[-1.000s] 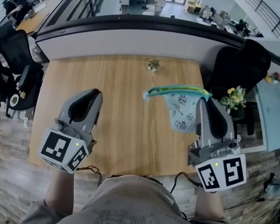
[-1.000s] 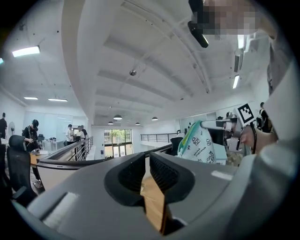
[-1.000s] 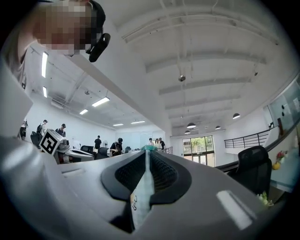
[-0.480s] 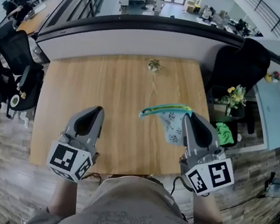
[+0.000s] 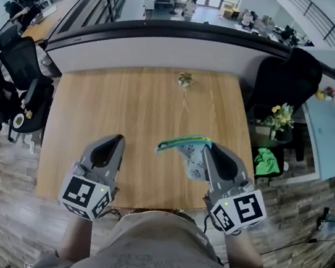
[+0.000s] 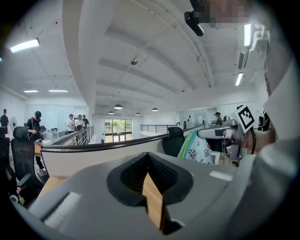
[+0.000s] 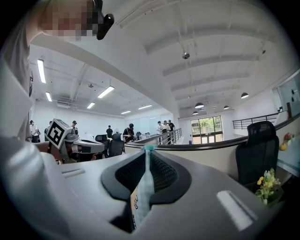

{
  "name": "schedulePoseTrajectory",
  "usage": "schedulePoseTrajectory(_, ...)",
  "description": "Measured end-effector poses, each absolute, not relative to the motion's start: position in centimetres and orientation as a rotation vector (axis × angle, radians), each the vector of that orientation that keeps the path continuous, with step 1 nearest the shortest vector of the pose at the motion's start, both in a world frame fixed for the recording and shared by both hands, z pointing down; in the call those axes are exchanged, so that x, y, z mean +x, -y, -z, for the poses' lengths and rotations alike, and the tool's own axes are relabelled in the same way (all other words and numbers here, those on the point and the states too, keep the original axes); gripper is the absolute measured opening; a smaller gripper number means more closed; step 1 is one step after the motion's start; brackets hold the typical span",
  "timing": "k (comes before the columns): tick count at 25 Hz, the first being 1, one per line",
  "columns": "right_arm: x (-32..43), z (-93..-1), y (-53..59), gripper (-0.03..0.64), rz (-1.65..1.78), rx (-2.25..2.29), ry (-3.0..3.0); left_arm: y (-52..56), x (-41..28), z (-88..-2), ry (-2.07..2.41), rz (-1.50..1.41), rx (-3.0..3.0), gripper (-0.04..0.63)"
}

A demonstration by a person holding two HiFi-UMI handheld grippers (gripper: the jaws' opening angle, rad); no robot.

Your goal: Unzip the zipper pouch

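A pale blue printed zipper pouch [image 5: 192,162] with a green zipper edge [image 5: 182,142] hangs above the wooden table [image 5: 97,101]. My right gripper [image 5: 208,147] is shut on its right end. In the right gripper view the pouch's edge [image 7: 141,192] stands pinched between the jaws of that gripper [image 7: 146,157]. My left gripper [image 5: 117,139] hovers to the left of the pouch, apart from it, and is shut on nothing. The left gripper view shows the left gripper [image 6: 148,168] with jaws together, and the pouch [image 6: 197,147] hanging from the right gripper [image 6: 220,133] off to the right.
A small plant ornament [image 5: 184,78] sits near the table's far edge. Right of the table stand a black chair [image 5: 289,73], a pot of yellow flowers [image 5: 280,119] and a green object [image 5: 267,161]. A curved railing wall [image 5: 170,34] lies beyond the table.
My right gripper has carried the pouch left and toward me. The left gripper has drawn back a little toward the table's near edge.
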State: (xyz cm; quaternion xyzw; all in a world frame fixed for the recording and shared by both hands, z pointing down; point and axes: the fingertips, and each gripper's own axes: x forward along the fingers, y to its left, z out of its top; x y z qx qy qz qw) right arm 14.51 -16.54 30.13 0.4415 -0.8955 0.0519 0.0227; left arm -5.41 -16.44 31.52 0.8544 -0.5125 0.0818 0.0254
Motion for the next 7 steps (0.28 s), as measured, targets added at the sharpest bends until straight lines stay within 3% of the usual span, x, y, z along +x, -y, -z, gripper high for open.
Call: schedulePoseTrajectory(7,14.15,-29.81,16.23,0.040,-0.158,1.380,2.773,16.00,-6.51,-31.44,1.606,-0.244,2.626,-0.002)
